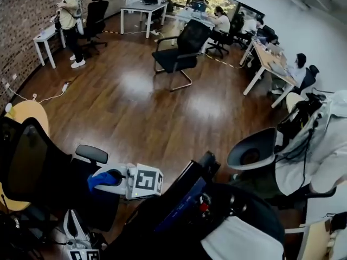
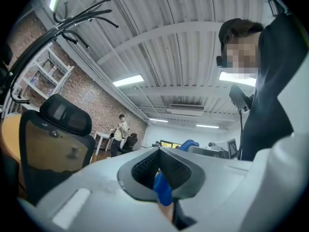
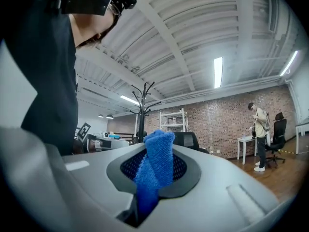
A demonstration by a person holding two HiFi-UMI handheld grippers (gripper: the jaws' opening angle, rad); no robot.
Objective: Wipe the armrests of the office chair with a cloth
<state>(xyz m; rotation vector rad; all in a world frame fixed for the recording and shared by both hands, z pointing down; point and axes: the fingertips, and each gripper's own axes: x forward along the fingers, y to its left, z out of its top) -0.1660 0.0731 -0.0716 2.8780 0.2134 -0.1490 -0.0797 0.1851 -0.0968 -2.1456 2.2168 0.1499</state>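
You are looking down on a glossy brown wooden floor point(image 1: 135, 112). A black mesh chair point(image 1: 181, 50) is standing on it mid-room, and the office chair point(image 1: 32, 167) is sitting close at your left. A white table point(image 1: 135, 7) is standing at the far end. A white cable point(image 1: 46, 97) is trailing from a power strip point(image 1: 64, 86) by the brick wall.

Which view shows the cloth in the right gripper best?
Right gripper view: the blue cloth fills the closed jaws, weave plain. Head view shows only a small blue bunch; left gripper view a far-off blue tip.
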